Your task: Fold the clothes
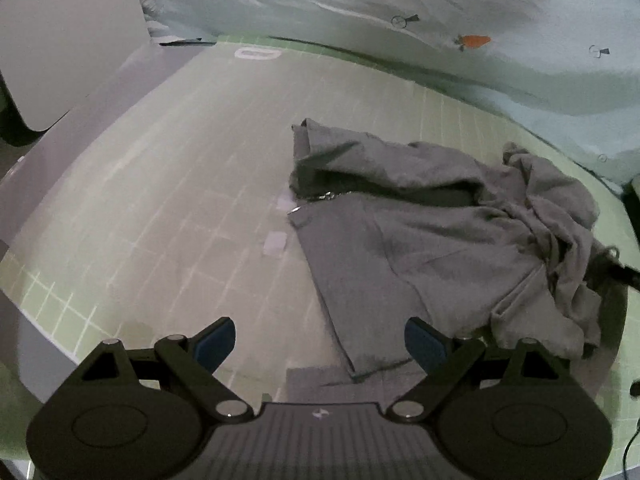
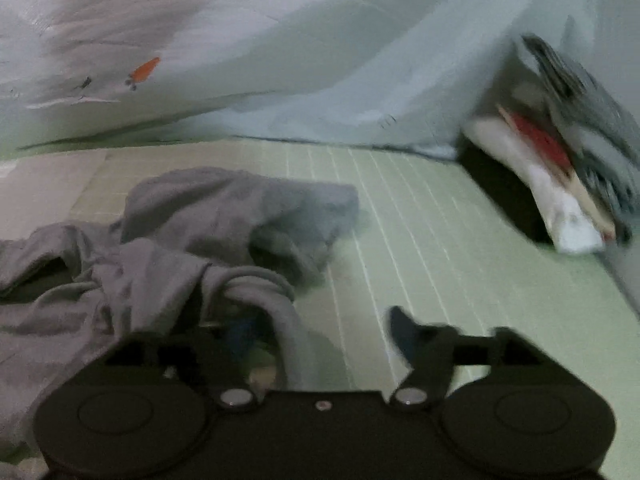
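While a grey garment (image 1: 436,236) lies half spread on a green gridded mat (image 1: 168,184), both hand-held grippers hang over it with nothing clamped between their pads. Seen from the left wrist, the garment fills the stretch from about one o'clock to four o'clock: a flatter panel toward the centre, a dark opening along its upper edge, and a bunched, twisted mass at three o'clock. It looks like soft, fairly thick knit cloth, limp and light, likely to sag and drag rather than hold a shape, and unlikely to slip once pinched. A sensible hold would be a hem or corner of the flat panel, the straight edge running toward six o'clock, since the crumpled side needs pulling out first.

Open wide, the left gripper (image 1: 320,340) hovers above the mat, its blue pads well apart; the right-hand pad overlaps the garment's lower edge in the picture, though contact cannot be confirmed. From the right wrist, the right gripper (image 2: 320,332) also stands open, one finger clear over bare mat at five o'clock, the other hidden under a rolled fold of cloth (image 2: 260,284) draped at seven o'clock. A pale sheet (image 2: 320,60) hangs behind at twelve o'clock, and a stack of folded items (image 2: 568,168) leans at two o'clock.
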{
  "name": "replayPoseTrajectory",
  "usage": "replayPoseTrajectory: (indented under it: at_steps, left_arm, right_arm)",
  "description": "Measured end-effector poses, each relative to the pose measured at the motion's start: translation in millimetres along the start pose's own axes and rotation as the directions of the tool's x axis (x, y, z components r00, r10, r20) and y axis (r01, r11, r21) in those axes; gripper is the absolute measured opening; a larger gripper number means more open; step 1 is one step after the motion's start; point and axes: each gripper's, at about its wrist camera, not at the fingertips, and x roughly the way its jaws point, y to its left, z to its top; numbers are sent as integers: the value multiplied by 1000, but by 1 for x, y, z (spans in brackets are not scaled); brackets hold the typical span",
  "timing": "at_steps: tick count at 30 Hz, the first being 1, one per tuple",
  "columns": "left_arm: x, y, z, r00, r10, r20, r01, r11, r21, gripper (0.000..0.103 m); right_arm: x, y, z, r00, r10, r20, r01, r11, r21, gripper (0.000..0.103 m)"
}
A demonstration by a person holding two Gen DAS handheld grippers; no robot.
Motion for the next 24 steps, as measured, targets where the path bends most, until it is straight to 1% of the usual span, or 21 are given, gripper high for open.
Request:
replayPoseTrajectory:
  at_steps: [1,2,4,8,11,13,15,17,19,21,23,24]
  left_arm:
    - [1,1,1,1000,2,-3,-2,1000,-1,92]
    - [2,2,1,1000,3,-5,-3,1000,-1,92]
    - [4,4,3,1000,3,-10,-3,1000,6,92]
    - [7,5,6,1000,-20,-19,21,998,66,92]
    - [9,5,8,999,-41,-27,44,992,116,92]
    - [10,9,10,998,-51,-31,55,988,142,92]
    - [11,13,12,998,-60,-35,65,984,167,92]
    - [12,19,17,997,-64,-32,69,982,178,92]
    - [12,24,22,997,-69,-25,72,980,188,92]
    - [13,28,26,997,-76,-20,78,977,201,92]
    - [13,29,29,996,-83,-18,85,973,216,92]
    - [13,29,30,996,-87,-18,88,970,224,92]
  right_arm:
    - [-4,-4,-10,1000,-1,-8,1,1000,15,96]
    - [-9,-7,-20,1000,-2,-18,3,1000,31,100]
    - [-17,-10,-43,998,17,-61,-12,997,80,103]
    - [-28,-10,-73,985,115,-127,-94,982,163,103]
    - [-33,-3,-83,985,94,-141,-69,982,173,103]
    - [-37,0,-87,986,63,-154,-31,979,202,103]
    - [-38,3,-90,982,27,-186,17,973,230,103]
    - [-37,6,-94,977,15,-214,38,970,241,100]
    - [-39,13,-98,976,18,-216,36,969,244,96]
    - [-39,21,-103,974,11,-228,45,969,242,95]
    - [-40,27,-106,971,10,-238,50,968,244,88]
    - [-39,27,-108,969,27,-244,38,965,259,86]
